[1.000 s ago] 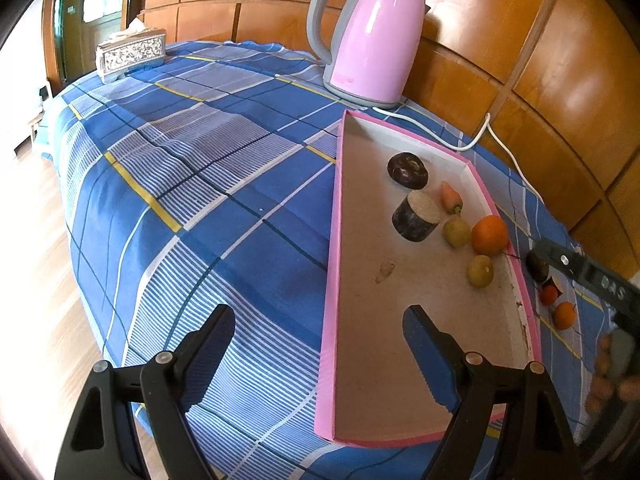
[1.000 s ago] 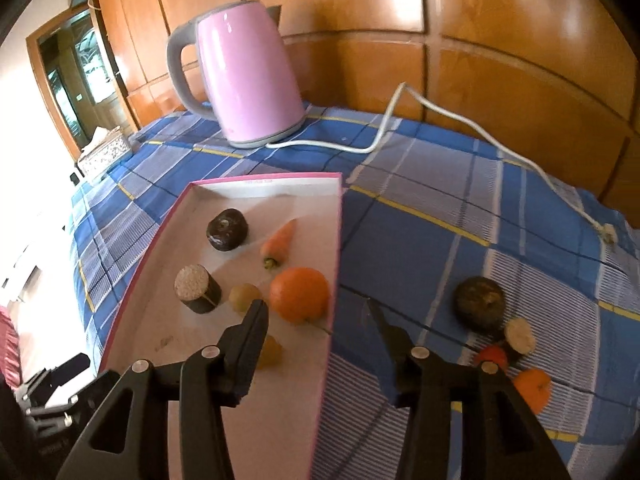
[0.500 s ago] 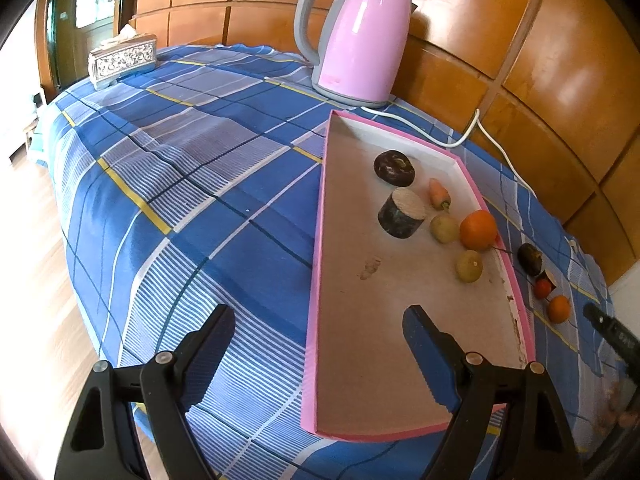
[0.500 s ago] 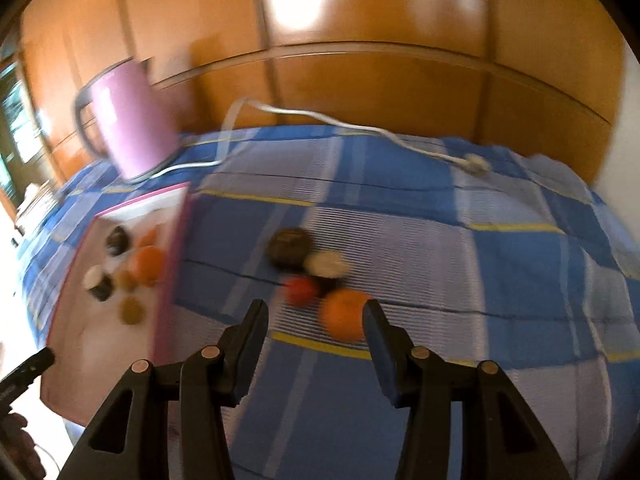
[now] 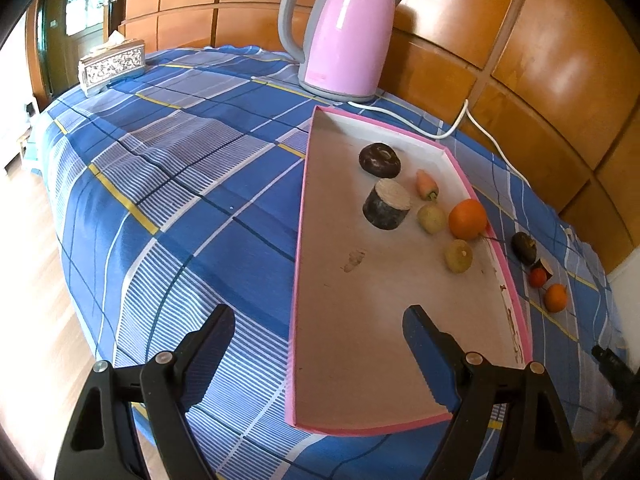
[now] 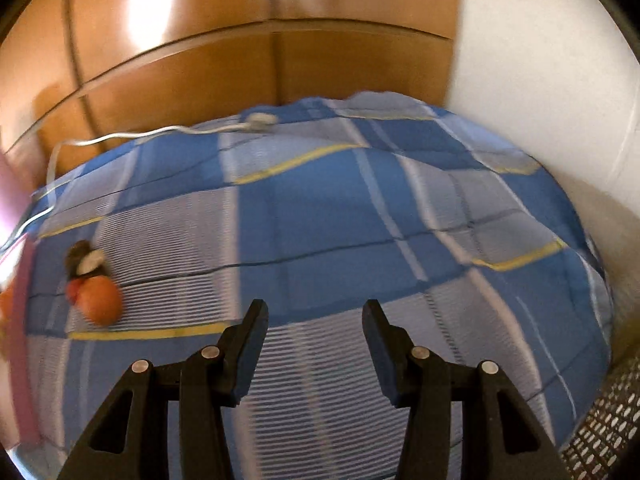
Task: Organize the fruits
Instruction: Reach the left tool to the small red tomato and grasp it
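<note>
A pink-rimmed tray [image 5: 301, 240] lies on the blue plaid cloth and holds an orange [image 5: 467, 219], a small carrot [image 5: 426, 184], two yellow-green fruits [image 5: 458, 255], a dark round fruit [image 5: 379, 159] and a dark cut piece [image 5: 386, 202]. Right of the tray on the cloth lie a dark fruit [image 5: 524, 247], a small red fruit [image 5: 538, 277] and a small orange [image 5: 556, 297]. My left gripper [image 5: 320, 340] is open and empty over the tray's near end. My right gripper [image 6: 315, 332] is open and empty over bare cloth. The loose small orange [image 6: 100, 299] is blurred at the far left of the right wrist view.
A pink kettle [image 5: 344, 32] stands behind the tray, its white cord [image 5: 460, 124] running along the wooden wall. A silver tissue box [image 5: 112, 64] sits at the far left corner. A white wall [image 6: 540, 80] borders the table on the right.
My right gripper has swung fast to the right, away from the tray; the loose fruits slid from the centre to the far left of its view. My left gripper has pulled back slightly.
</note>
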A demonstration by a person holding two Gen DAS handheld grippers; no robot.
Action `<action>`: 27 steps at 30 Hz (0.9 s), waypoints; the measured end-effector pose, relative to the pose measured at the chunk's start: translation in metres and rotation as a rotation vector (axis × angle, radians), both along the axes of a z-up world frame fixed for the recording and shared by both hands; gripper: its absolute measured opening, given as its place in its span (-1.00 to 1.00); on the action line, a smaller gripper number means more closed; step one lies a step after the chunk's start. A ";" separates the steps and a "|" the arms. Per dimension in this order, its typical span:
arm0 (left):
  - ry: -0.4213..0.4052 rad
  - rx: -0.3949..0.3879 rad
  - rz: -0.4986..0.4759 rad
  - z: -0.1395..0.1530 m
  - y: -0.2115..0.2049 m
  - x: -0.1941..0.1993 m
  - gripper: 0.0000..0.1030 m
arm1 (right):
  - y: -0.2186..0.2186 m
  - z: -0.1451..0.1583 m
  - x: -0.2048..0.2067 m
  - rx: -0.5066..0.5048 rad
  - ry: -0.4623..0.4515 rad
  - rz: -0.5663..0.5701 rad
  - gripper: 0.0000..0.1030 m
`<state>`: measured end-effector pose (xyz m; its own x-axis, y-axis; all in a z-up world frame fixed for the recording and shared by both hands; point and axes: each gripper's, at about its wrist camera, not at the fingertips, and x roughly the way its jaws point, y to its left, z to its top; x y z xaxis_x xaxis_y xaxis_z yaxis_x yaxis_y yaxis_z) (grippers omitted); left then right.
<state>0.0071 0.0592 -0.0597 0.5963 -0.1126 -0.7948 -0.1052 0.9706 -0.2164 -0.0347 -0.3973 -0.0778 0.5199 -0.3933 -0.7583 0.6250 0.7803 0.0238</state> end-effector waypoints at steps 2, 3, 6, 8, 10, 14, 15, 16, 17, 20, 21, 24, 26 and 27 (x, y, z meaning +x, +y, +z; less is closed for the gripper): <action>0.002 0.003 -0.005 0.000 -0.001 0.000 0.68 | -0.010 -0.004 -0.005 -0.001 0.007 -0.043 -0.04; 0.002 0.004 -0.008 0.000 -0.002 0.000 0.68 | -0.014 -0.007 -0.008 -0.004 0.011 -0.069 -0.04; -0.008 0.005 -0.031 0.002 -0.006 -0.001 0.68 | -0.025 -0.015 -0.017 -0.012 0.020 -0.133 -0.04; -0.014 0.006 -0.059 0.004 -0.011 0.000 0.68 | -0.030 -0.020 -0.021 -0.009 0.019 -0.158 -0.01; -0.011 -0.005 -0.091 0.005 -0.015 0.002 0.68 | -0.030 -0.021 -0.022 -0.032 0.013 -0.163 0.06; -0.005 -0.002 -0.135 0.010 -0.026 0.005 0.71 | -0.026 -0.024 -0.023 -0.055 -0.009 -0.166 0.12; 0.009 -0.011 -0.141 0.010 -0.027 0.007 0.72 | -0.025 -0.024 -0.023 -0.061 -0.011 -0.168 0.13; 0.019 -0.016 -0.145 0.010 -0.028 0.009 0.72 | -0.025 -0.024 -0.023 -0.064 -0.014 -0.168 0.13; 0.019 -0.014 -0.144 0.011 -0.028 0.010 0.72 | -0.024 -0.025 -0.024 -0.066 -0.018 -0.169 0.14; 0.010 -0.023 -0.145 0.016 -0.027 0.011 0.70 | -0.026 -0.026 -0.023 -0.066 -0.024 -0.169 0.15; 0.012 -0.022 -0.146 0.017 -0.026 0.012 0.69 | -0.026 -0.026 -0.022 -0.066 -0.024 -0.169 0.15; 0.012 -0.016 -0.122 0.022 -0.022 0.009 0.65 | -0.026 -0.027 -0.022 -0.069 -0.027 -0.170 0.15; -0.044 -0.029 -0.112 0.034 -0.020 0.004 0.65 | -0.026 -0.027 -0.023 -0.068 -0.031 -0.170 0.15; -0.080 -0.038 -0.141 0.044 -0.023 0.003 0.65 | -0.026 -0.027 -0.023 -0.068 -0.033 -0.171 0.16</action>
<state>0.0101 0.0361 -0.0159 0.6340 -0.2290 -0.7387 0.0508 0.9654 -0.2557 -0.0577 -0.4231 -0.1048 0.4652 -0.5277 -0.7107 0.7482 0.6634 -0.0028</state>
